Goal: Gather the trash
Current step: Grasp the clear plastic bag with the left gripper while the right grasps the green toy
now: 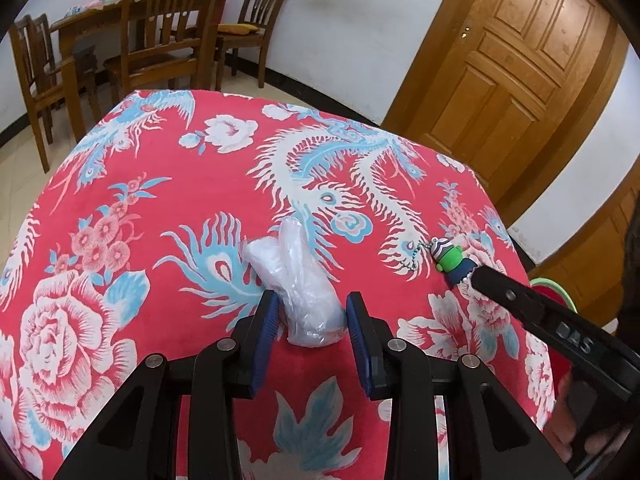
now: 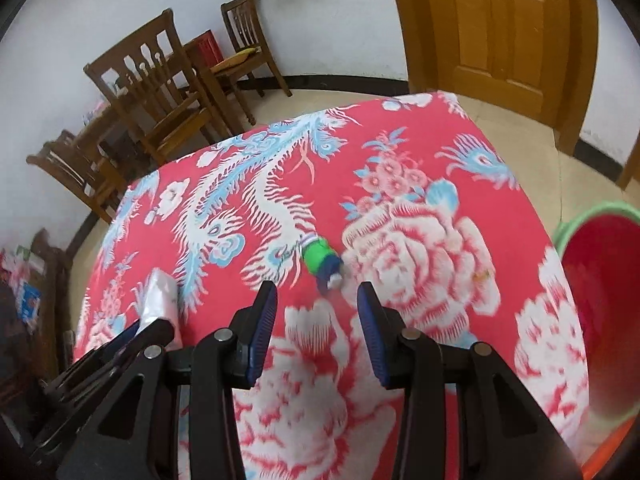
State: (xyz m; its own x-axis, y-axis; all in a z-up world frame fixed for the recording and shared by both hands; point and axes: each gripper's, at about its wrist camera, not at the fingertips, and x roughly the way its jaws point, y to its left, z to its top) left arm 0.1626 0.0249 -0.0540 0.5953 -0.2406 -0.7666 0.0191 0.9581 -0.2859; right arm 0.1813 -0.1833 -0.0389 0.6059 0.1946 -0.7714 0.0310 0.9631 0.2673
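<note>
A crumpled clear plastic bag (image 1: 298,284) lies on the red flowered tablecloth (image 1: 160,200). My left gripper (image 1: 312,300) is open, its blue pads on either side of the bag's near end, not closed on it. A small green and blue toy figure on a bead chain (image 1: 448,260) lies to the right. My right gripper (image 2: 317,290) is open just short of that toy (image 2: 320,260); its black fingers (image 1: 500,288) show in the left wrist view. The bag (image 2: 160,296) and left gripper appear at the lower left of the right wrist view.
A red bucket with a green rim (image 2: 600,300) stands off the table's right side. Wooden chairs (image 1: 160,40) and a dining table stand beyond the far edge. A wooden door (image 1: 512,60) is at the back right.
</note>
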